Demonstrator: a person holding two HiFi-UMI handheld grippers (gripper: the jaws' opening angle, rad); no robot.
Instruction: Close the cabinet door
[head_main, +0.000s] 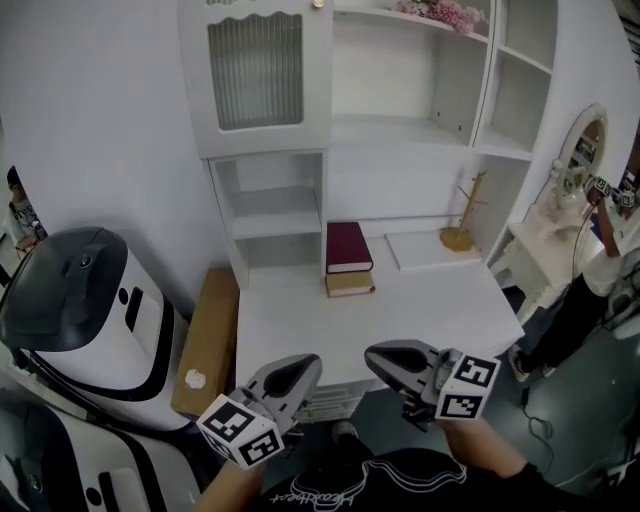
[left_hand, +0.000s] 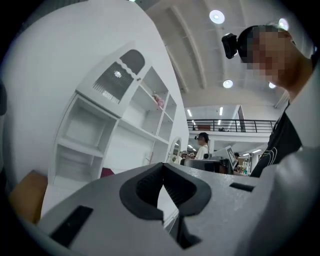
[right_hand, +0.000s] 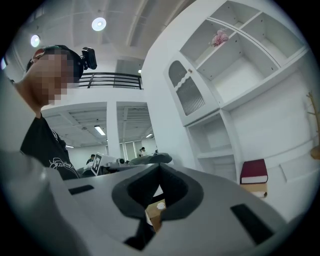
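Head view: cabinet door (head_main: 255, 75) shut flush. Left gripper (head_main: 308, 367) and right gripper (head_main: 374, 353) near front edge of desk (head_main: 400, 310), jaws of both pressed together, nothing held. Shirt print (head_main: 320, 496) unreadable.

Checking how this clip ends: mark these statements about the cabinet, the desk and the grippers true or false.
1. The cabinet door stands wide open. False: it looks shut against its frame.
2. A dark red book lies on a tan book. True.
3. The left gripper grips the door. False: its jaws are shut on nothing, low by the desk edge.
4. Pink flowers sit on the top shelf. True.
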